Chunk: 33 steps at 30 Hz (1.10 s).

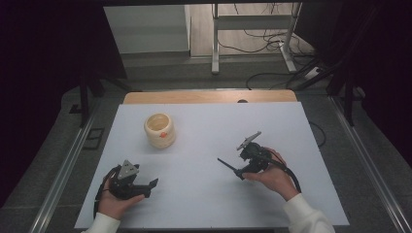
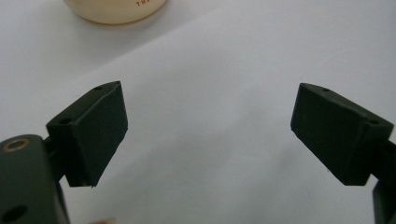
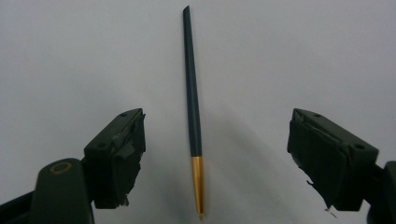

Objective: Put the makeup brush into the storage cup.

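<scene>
On the bench [image 1: 204, 194], a smooth white sheet covered nearly the whole top, leaving a strip of bare wood along the far edge. Wide open room lay across the middle and the far right of the sheet, and the front edge ran just below both forearms.

Toward the far left stood a cream pot [image 1: 159, 130], round and squat, with a thick rolled rim, a hollow middle and a small orange mark on its side. In the left gripper view the pot's base [image 2: 114, 10] showed a few dark printed letters, cut off by the top edge and too partial to read.

At the near left, the left hand-held gripper [image 1: 151, 187] rested low over the sheet, its black block-shaped jaws spread wide with bare white surface between them. The pot stood well apart, beyond it.

At the near right, the right hand-held gripper [image 1: 228, 166] pointed toward the middle of the sheet, jaws released and wide, their pads frayed at the edges.

Between those jaws, touching neither, lay the pen [image 3: 193, 105], a slim dark green stick, matte and tapered, with a golden metal tip toward the gripper and the rest stretching out beyond the jaws.
</scene>
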Tool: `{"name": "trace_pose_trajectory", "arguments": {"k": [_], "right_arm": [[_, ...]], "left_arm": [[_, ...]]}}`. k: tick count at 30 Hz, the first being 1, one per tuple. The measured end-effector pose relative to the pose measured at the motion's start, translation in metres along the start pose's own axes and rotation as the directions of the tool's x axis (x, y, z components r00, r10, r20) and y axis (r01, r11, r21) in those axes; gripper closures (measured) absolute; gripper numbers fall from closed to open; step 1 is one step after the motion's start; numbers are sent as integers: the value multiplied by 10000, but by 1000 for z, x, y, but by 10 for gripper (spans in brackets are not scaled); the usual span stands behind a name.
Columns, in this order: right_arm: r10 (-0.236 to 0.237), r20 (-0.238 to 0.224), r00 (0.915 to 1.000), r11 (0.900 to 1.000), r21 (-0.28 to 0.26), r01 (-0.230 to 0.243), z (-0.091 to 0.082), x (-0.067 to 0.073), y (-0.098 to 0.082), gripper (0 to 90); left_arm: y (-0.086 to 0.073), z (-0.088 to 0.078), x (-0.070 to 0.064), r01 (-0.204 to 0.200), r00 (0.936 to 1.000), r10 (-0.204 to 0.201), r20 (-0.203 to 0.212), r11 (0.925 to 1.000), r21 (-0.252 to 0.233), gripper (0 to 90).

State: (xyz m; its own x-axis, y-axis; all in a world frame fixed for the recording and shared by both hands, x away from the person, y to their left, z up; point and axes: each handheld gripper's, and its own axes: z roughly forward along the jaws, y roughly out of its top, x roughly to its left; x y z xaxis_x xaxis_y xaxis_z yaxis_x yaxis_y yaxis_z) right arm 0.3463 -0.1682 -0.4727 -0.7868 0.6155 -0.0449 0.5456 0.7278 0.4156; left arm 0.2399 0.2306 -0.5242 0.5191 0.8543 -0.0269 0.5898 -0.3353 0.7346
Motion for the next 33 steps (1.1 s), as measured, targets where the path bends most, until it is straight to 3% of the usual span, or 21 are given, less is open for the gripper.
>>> {"name": "trace_pose_trajectory", "arguments": {"k": [19,27,33], "right_arm": [[-257,52,9997,9953,940,251,17,3,-4,309],[-312,0,9995,9926,1178,309,20,2,-4,428],[-414,-38,9991,9898,1361,415,22,3,-3,460]], "left_arm": [[0,0,0,8,10000,-8,2,10000,-27,117],[0,0,0,20,10000,-20,-21,10000,-43,118],[0,-1,0,31,10000,-31,-42,10000,-55,119]]}}
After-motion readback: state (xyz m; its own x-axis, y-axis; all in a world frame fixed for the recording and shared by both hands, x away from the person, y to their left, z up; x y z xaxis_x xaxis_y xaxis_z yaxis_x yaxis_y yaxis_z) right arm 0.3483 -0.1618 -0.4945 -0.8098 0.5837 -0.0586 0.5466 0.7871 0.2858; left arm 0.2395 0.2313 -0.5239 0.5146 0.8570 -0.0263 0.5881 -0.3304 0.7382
